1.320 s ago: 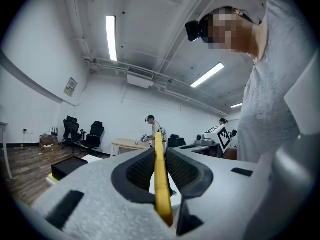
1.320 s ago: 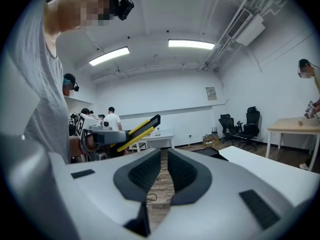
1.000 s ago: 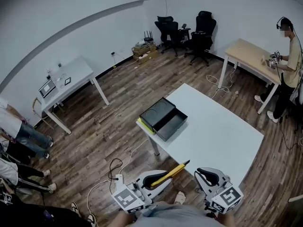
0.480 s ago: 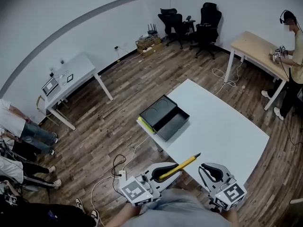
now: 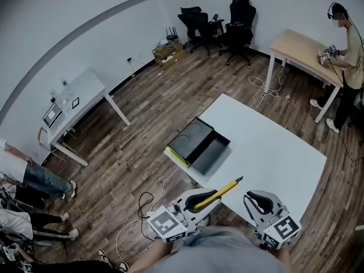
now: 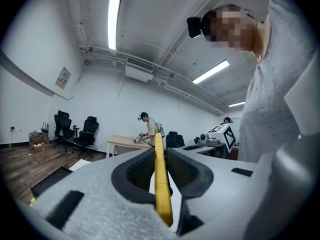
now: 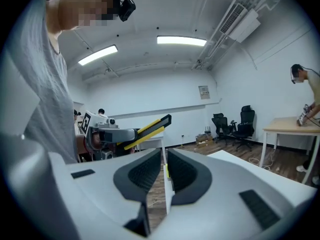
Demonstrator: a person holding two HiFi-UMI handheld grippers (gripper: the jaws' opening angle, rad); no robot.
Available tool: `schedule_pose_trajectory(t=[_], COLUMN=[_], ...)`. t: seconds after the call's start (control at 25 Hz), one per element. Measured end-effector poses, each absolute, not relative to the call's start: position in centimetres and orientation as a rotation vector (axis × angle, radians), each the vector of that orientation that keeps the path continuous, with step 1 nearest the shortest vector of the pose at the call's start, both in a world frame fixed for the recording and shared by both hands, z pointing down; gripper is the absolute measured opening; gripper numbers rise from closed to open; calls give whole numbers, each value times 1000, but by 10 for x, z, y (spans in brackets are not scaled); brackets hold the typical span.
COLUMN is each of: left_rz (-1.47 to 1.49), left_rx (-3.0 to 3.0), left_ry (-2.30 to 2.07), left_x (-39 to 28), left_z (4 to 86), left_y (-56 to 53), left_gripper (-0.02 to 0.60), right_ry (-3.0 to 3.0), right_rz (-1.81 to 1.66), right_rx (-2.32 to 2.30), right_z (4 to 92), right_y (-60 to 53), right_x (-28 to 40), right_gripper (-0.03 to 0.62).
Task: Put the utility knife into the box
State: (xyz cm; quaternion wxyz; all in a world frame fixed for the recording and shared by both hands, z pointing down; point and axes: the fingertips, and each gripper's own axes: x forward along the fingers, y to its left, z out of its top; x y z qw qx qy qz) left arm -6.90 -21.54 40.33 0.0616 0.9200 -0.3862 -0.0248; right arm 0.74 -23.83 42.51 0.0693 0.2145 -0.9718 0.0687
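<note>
My left gripper [image 5: 199, 200] is shut on a yellow utility knife [image 5: 219, 190], whose free end points up and right over the near edge of the white table [image 5: 273, 158]. In the left gripper view the knife [image 6: 160, 179] stands clamped edge-on between the pads. The black box [image 5: 200, 145] lies open near the table's near-left corner, well beyond the knife. My right gripper [image 5: 263, 201] hovers to the right, jaws together with nothing between them. In the right gripper view, that gripper [image 7: 164, 159] faces the knife [image 7: 148, 130] held at left.
A wooden desk [image 5: 298, 50] with a person [image 5: 348, 56] stands at the far right. Black office chairs [image 5: 227, 21] line the back wall. A white desk [image 5: 74, 101] and people [image 5: 23, 181] are at left. A cable [image 5: 149, 201] lies on the floor.
Both grippers have shifted slightly right and toward the table. The knife stays clamped in the left gripper. The box has not moved on the table.
</note>
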Motion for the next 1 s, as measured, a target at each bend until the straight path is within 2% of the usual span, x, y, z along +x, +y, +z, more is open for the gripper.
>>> schedule_pose_trajectory(t=[0.56,1.0], left_rz=[12,153], left_rx=[2796,2721], left_ry=[-1154,-1218], left_x=[-148,-176], left_z=[436,489], left_y=[-267,-319], left_gripper=[83,83], right_ry=[-2864,-2838], right_rz=[155,129], right_rx=[777,875], right_z=[425,434], right_y=[-244,-248], right_x=[-42,-42], right_gripper=[31,31])
